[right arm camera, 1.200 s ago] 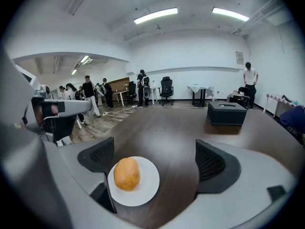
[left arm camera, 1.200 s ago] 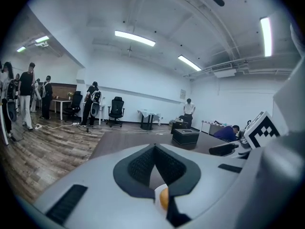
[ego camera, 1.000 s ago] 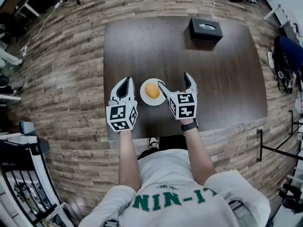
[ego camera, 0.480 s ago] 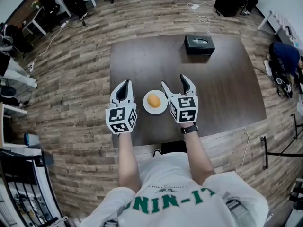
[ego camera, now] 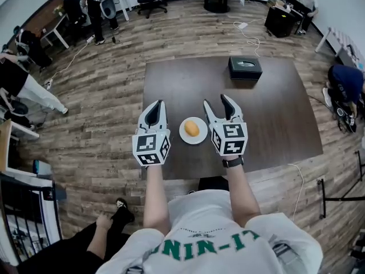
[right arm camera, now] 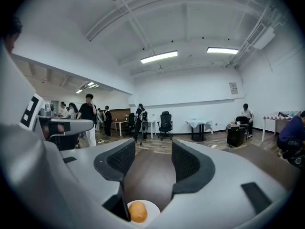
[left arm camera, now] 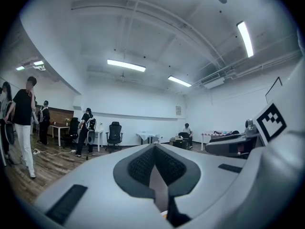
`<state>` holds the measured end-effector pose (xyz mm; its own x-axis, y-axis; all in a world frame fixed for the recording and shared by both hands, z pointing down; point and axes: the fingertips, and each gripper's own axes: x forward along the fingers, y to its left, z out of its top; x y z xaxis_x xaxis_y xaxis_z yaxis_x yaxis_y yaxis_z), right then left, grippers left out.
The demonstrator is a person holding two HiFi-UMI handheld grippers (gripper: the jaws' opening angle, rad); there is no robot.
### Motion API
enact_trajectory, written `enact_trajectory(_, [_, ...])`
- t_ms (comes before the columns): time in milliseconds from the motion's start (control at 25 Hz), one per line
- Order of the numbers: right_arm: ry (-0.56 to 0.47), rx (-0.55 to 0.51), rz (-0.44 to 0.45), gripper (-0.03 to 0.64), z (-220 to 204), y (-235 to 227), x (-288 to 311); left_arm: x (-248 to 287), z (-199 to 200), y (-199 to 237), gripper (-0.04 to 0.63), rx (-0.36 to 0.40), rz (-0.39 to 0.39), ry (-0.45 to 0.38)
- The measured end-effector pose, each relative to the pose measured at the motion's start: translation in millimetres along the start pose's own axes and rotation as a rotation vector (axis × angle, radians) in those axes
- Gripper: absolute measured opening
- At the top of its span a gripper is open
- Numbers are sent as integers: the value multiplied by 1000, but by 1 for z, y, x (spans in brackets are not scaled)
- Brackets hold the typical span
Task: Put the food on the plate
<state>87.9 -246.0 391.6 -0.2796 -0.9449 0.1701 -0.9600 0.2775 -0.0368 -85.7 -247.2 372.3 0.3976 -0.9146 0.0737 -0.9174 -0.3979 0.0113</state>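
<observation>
Food [ego camera: 192,129] sits in the middle of the plate [ego camera: 182,132], so the job looks done. Left tongs [ego camera: 156,108], left of the plate, are pressed together and empty. Right tongs [ego camera: 215,101], right of the plate, are closing on nothing. The table [ego camera: 274,113] edge lies close behind the plate. There is open room beyond it.

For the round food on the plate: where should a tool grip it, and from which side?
Probably across its widest middle, coming down from above: the food is round, and it sits centred on the plate, whose rim would hinder a low sideways approach.
</observation>
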Motion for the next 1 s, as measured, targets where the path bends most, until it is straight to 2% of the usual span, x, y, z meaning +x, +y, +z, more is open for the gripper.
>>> enact_trajectory(440, [-36,-1,17,177,21,13,-18,-20,21,4,11,1,12,-39])
enact_trajectory(760, [-78,46,33,114,29,3,-32,-25,26,-7,11,-3,17,-55])
enact_trajectory(1000, [-96,37,16,74,39,-3,-38,-26,34,-7,11,-8,23,-66])
